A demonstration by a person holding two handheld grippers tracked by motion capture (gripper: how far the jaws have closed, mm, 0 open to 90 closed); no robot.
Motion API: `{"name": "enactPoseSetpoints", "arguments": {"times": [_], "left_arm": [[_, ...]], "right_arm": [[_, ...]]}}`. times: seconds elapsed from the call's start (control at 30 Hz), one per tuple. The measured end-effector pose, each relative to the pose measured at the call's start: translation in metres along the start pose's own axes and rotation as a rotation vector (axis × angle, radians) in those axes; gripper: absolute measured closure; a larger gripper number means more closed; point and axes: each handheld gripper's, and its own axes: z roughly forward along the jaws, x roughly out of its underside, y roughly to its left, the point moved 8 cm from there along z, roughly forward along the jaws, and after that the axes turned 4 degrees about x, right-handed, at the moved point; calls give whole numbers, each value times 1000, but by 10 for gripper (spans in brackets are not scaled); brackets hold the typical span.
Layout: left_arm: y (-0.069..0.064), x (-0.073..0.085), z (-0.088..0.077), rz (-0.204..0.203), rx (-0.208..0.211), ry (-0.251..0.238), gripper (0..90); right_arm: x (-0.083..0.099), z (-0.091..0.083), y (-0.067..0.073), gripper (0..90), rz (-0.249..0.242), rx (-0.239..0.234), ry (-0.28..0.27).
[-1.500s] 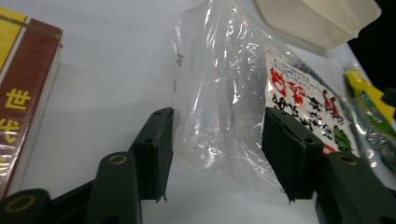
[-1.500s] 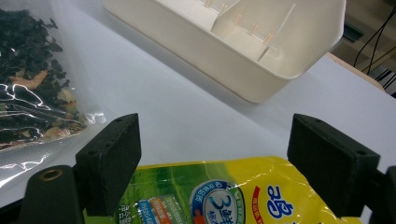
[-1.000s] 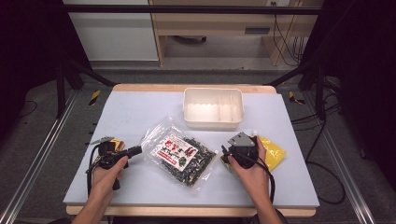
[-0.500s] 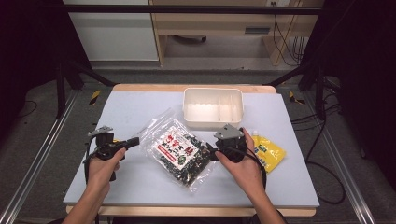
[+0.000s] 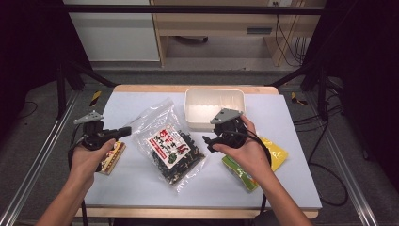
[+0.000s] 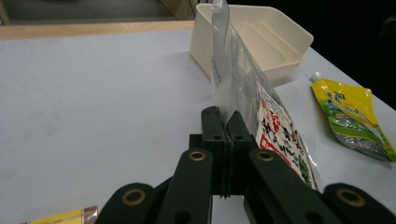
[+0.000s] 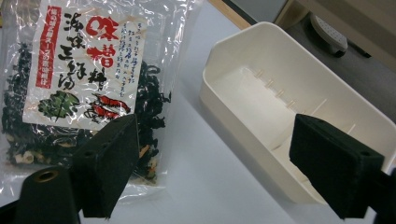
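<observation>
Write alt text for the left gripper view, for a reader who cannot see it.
The left tool is shut on the edge of a clear bag of dried seaweed, which rises from the jaws toward an empty white tray on a pale table. A yellow-green pouch lies at the right.

- Ahead of the right gripper (image 7: 210, 172), bare table (image 5: 141, 188) lies between the seaweed bag (image 7: 84, 84) and white bin (image 7: 299, 116).
- Beneath the left gripper (image 6: 224, 130): snack packet (image 5: 112, 157).
</observation>
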Motion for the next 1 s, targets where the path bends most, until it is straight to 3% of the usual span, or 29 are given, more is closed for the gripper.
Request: {"name": "enactPoseSetpoints", "arguments": {"times": [0.07, 0.2, 0.3, 0.33, 0.47, 0.7, 1.0], "left_arm": [[-2, -4, -1, 11, 3, 2, 894], [-18, -31, 0, 95, 35, 21, 894], [-26, -39, 2, 126, 49, 30, 894], [-34, -47, 3, 160, 61, 37, 894], [-49, -59, 6, 201, 83, 40, 894], [-72, -72, 11, 250, 115, 32, 894], [-101, -84, 16, 318, 138, 38, 894]], "right_arm": [[-3, -1, 0, 177, -14, -5, 7], [-22, -10, -3, 216, -60, -32, 10], [-32, -14, -4, 230, -79, -48, 0], [-40, -18, -4, 254, -108, -55, -2], [-53, -26, -8, 303, -145, -56, -10], [-64, -44, -19, 343, -157, -59, -30], [-58, -58, -29, 318, -141, -51, -25]]}}
